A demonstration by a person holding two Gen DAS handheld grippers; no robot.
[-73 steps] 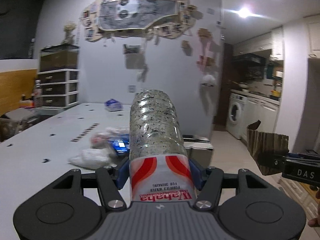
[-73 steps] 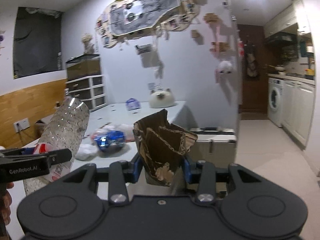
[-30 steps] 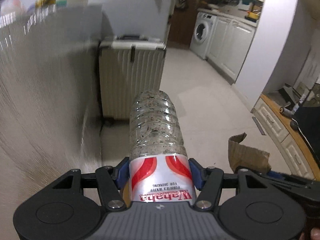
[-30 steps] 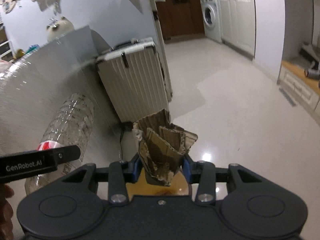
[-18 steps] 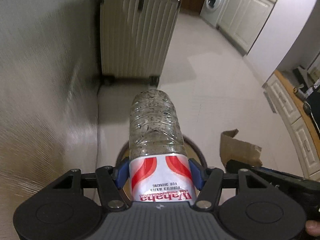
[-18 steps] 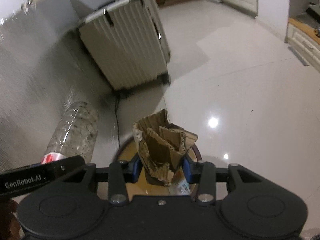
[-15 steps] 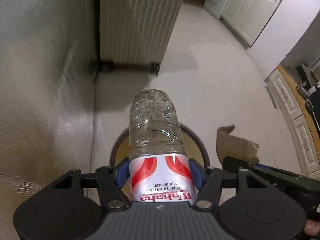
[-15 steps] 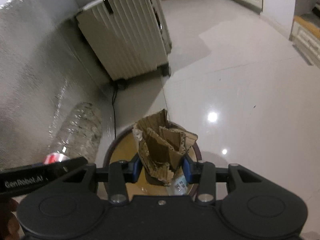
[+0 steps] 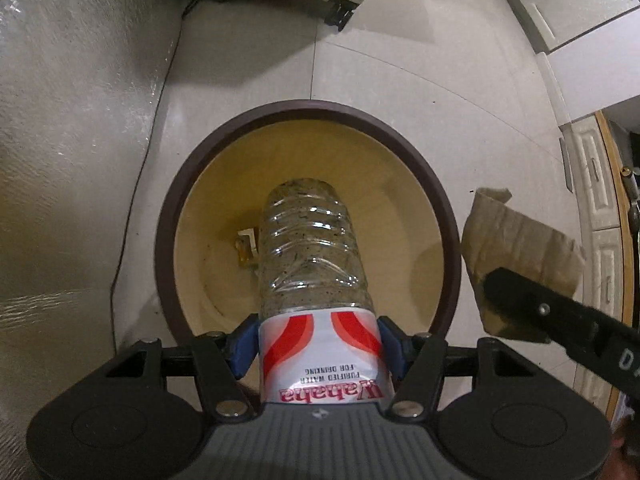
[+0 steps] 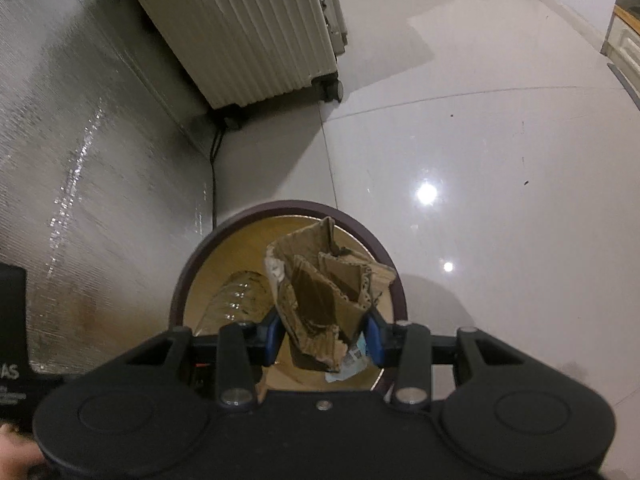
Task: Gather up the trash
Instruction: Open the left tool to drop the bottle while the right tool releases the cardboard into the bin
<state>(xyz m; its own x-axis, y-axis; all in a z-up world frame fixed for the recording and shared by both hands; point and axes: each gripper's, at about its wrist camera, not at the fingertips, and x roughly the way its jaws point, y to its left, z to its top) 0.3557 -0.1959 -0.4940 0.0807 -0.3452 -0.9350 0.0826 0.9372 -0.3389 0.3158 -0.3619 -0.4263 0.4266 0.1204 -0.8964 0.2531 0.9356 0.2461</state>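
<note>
So the whole thing comes down to what's sitting over the round bin with the dark brown rim and yellowish inside (image 9: 308,114), which stands on the pale tiled floor just out from the ribbed cream suitcase on wheels (image 10: 248,36). Going by the left wrist view, the clear plastic water bottle with the red-and-white label (image 9: 314,248) points nearly straight down into the mouth of the bin, long axis running away from the left gripper (image 9: 318,344), which is clamped on the label end. Looks to me like a plain let-go would drop it in. The torn, folded piece of brown cardboard (image 10: 328,296) is pinched in the right gripper (image 10: 322,338); from that gripper's own camera it hangs over the bin opening, but from the left view it sits out past the rim on the right side, so I can't tell how well it's centred. There's already a small scrap or two at the bottom of the bin.
</note>
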